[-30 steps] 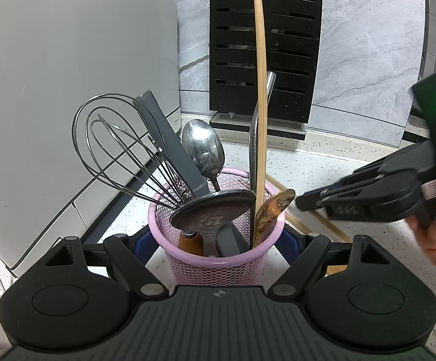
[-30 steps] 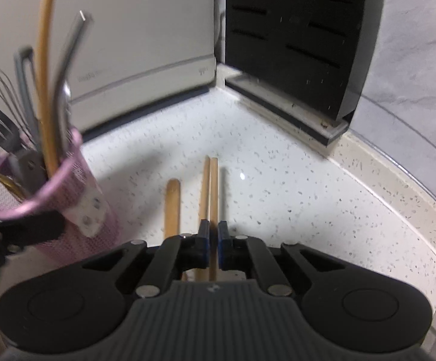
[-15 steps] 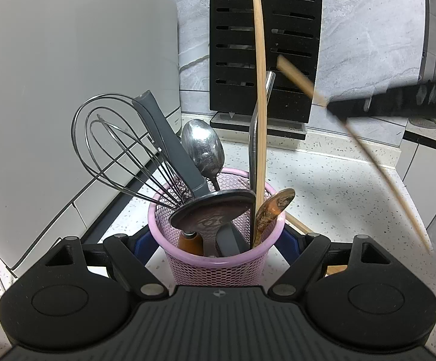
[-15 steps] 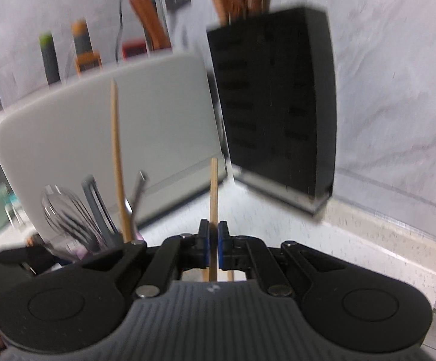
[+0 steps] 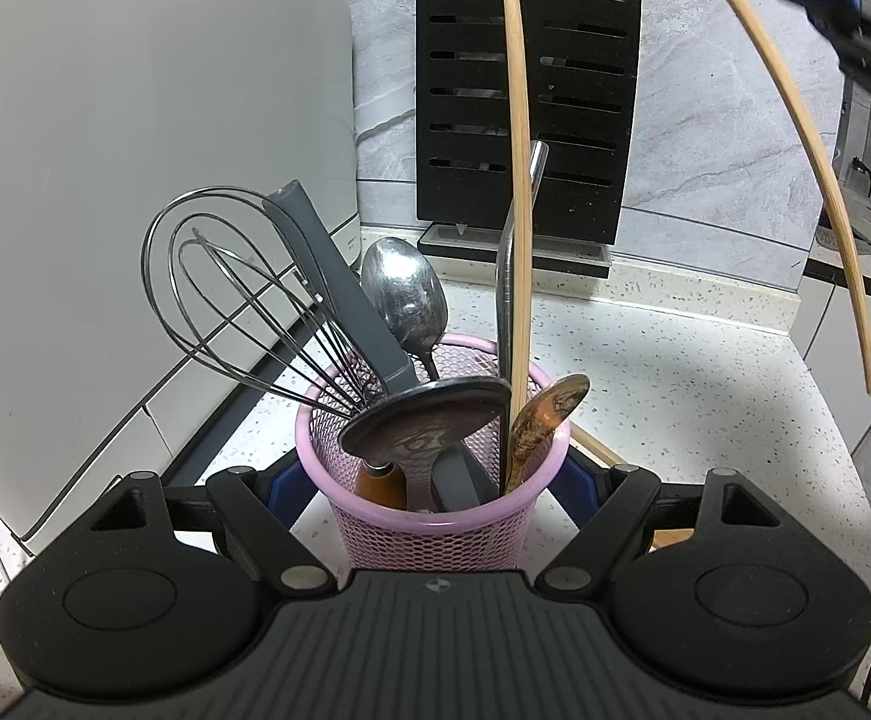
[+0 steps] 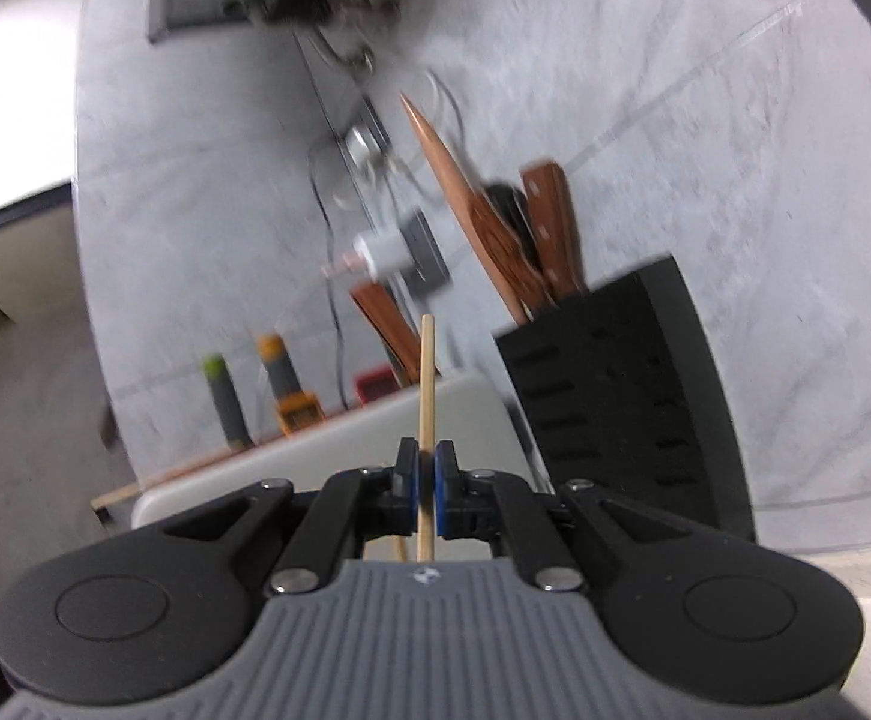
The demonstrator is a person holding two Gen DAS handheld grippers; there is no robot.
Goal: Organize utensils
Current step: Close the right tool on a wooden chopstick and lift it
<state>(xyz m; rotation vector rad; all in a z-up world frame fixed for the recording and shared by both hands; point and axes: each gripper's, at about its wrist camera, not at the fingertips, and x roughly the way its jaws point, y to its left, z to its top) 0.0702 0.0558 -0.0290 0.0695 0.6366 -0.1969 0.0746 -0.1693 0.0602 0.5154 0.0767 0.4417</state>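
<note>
A pink mesh utensil holder (image 5: 435, 516) stands on the speckled counter between the fingers of my left gripper (image 5: 432, 480), which is shut on its sides. It holds a whisk (image 5: 225, 300), a grey-handled tool, a metal spoon (image 5: 405, 294), a dark ladle, a wooden spoon, a metal straw and one upright wooden chopstick (image 5: 518, 180). My right gripper (image 6: 427, 495) is shut on a second wooden chopstick (image 6: 426, 396), raised high; in the left wrist view this chopstick (image 5: 807, 150) hangs at the upper right, above and right of the holder.
A black knife block (image 5: 525, 102) stands against the marble wall behind the holder; it also shows in the right wrist view (image 6: 621, 414). A large white appliance (image 5: 105, 180) fills the left. Another wooden chopstick (image 5: 597, 450) lies on the counter right of the holder. The counter edge runs along the right.
My right gripper lifted one chopstick off the counter, rose high and tilted upward. The chopstick swung up to the upper right of the holder. The left gripper and holder stayed still.
</note>
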